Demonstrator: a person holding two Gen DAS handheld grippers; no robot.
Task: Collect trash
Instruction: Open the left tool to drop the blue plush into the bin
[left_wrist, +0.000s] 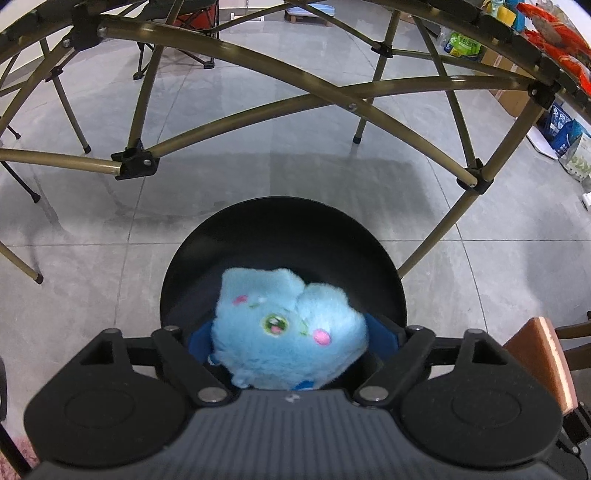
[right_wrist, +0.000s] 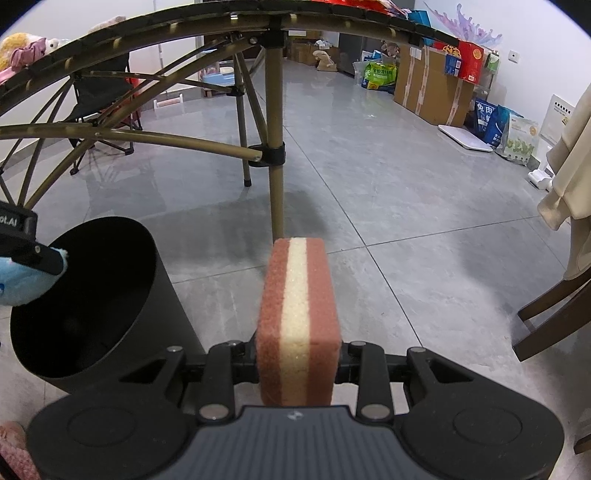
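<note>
The left gripper is clamping a blue plush toy over the black bin at lower centre. The right gripper is gripping a sponge; ".AI" is showing at left edge.

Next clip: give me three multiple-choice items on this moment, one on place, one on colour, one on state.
1. Where is the blue plush toy?
A. on the floor
B. above the black bin's opening
C. on the table

2. What colour is the sponge's middle stripe?
A. cream
B. green
C. black

3. What is the right claw doing?
A. open, empty
B. shut on the sponge
C. shut on the toy

Answers: 1 B, the left claw holds it over the bin mouth; 2 A, cream between reddish layers; 3 B, the sponge sits clamped in it.
</note>
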